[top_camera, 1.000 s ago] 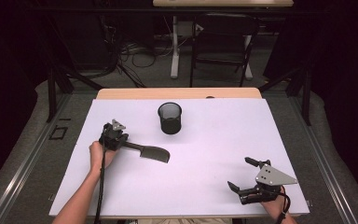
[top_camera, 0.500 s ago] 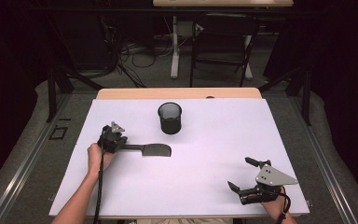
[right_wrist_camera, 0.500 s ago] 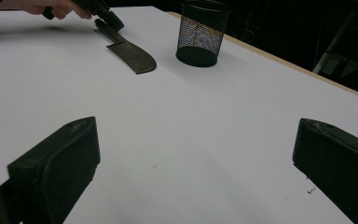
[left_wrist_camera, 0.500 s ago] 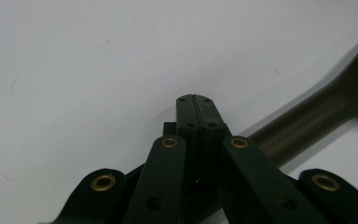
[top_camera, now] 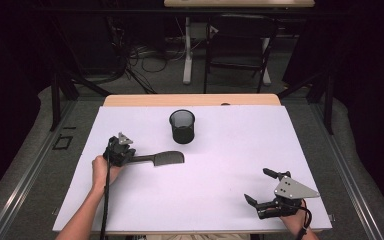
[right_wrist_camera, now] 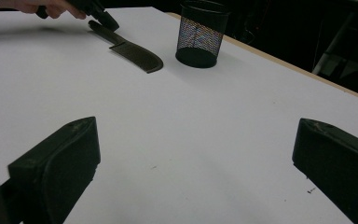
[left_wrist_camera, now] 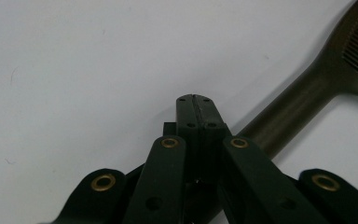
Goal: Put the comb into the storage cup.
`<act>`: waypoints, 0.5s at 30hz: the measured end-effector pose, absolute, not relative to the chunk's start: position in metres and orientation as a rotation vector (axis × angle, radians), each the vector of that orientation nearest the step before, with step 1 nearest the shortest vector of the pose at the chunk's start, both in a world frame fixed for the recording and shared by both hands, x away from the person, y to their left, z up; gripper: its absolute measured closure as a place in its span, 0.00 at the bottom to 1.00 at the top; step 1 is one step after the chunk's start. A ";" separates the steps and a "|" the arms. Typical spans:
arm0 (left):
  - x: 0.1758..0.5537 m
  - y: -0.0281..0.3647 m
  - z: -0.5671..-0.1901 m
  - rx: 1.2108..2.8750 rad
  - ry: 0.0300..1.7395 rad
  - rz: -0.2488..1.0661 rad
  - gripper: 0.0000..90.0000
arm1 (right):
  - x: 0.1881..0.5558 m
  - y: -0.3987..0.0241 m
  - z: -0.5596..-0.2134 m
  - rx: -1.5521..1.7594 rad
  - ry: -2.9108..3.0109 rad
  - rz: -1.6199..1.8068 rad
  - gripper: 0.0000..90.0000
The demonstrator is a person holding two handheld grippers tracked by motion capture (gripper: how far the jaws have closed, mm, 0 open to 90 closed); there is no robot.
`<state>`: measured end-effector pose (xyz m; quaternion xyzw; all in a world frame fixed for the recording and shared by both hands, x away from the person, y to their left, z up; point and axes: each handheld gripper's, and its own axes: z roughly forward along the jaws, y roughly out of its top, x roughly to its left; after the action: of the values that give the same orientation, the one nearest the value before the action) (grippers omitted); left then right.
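Left gripper (top_camera: 121,154): sits at the table's left-centre, jaws pointing toward 3 o'clock in the high view. In the left gripper view its two black jaws meet flat, pressed together with nothing visibly between the pads. The comb's handle passes just beside and under the jaws on their right side; whether it touches them cannot be told.

Comb (top_camera: 162,158): dark, lying flat on the white table (top_camera: 220,200). Handle end is at the left gripper, toothed head extends away from it toward 3 o'clock in the high view. In the left gripper view (left_wrist_camera: 303,88) the handle runs from the jaws toward 2 o'clock, the teeth at the upper right corner.

Mesh cup (top_camera: 182,126): black, upright, at about 1 o'clock from the comb's head, near it but apart.

Right gripper (top_camera: 262,192): near the table's lower right corner, well apart from the comb, jaws spread wide and empty, pointing toward 9 to 10 o'clock. In the right gripper view the comb (right_wrist_camera: 133,52) lies at 11 o'clock, the cup (right_wrist_camera: 199,33) at 12 o'clock.
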<state>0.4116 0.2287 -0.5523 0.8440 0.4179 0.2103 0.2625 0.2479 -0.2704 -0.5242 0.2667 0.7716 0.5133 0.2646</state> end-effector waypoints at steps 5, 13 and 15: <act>0.410 0.230 -0.552 2.292 1.131 0.566 1.00 | 0.248 -0.270 -0.524 0.724 2.083 1.389 0.00; 0.404 0.232 -0.552 2.298 1.134 0.563 1.00 | 0.249 -0.270 -0.524 0.717 2.085 1.385 0.00; 0.403 0.232 -0.552 2.294 1.137 0.564 1.00 | 0.249 -0.270 -0.524 0.716 2.085 1.385 0.00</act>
<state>0.4030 0.2323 -0.5516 0.8455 0.4193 0.2078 0.2572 0.2491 -0.2698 -0.5238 0.2650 0.7720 0.5129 0.2660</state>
